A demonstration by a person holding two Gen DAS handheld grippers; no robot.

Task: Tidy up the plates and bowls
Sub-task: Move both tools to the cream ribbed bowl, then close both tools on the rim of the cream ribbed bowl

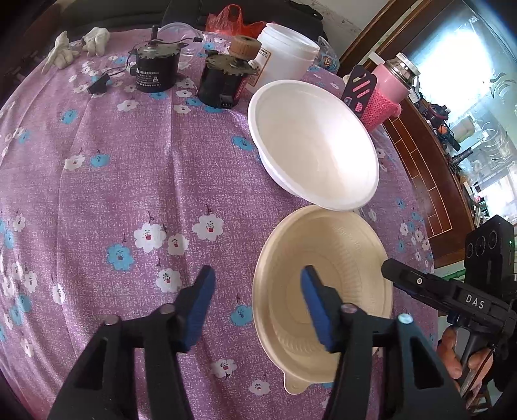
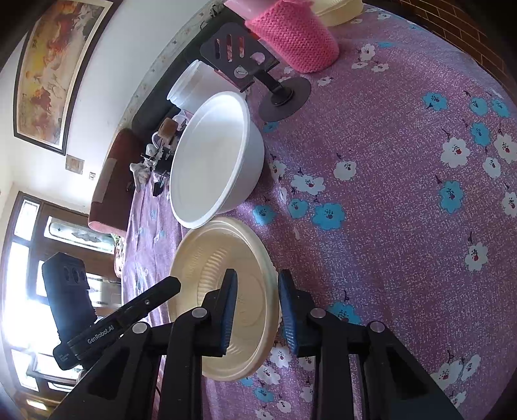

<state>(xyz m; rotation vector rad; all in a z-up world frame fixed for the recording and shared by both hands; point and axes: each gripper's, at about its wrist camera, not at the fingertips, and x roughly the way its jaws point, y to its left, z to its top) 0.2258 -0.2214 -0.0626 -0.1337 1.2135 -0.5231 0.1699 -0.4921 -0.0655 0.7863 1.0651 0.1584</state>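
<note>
A cream ribbed bowl point(image 1: 326, 290) sits on the purple flowered tablecloth point(image 1: 129, 181), with a larger white bowl point(image 1: 313, 142) just behind it, rims nearly touching. My left gripper point(image 1: 258, 284) is open, straddling the cream bowl's left rim, one finger inside and one over the cloth. In the right wrist view my right gripper point(image 2: 257, 290) is open around the cream bowl's point(image 2: 206, 268) near rim, one finger inside and one outside. The white bowl point(image 2: 210, 161) lies beyond it. Another cream dish point(image 2: 339, 11) shows at the top edge.
Two black motors point(image 1: 156, 69) point(image 1: 223, 82), a white plastic tub point(image 1: 284, 55), white gloves point(image 1: 77, 47) and a red bag point(image 1: 226, 22) stand at the table's far side. A pink knitted-sleeve bottle point(image 1: 384, 93) and a black phone stand point(image 2: 255, 68) are at the right edge.
</note>
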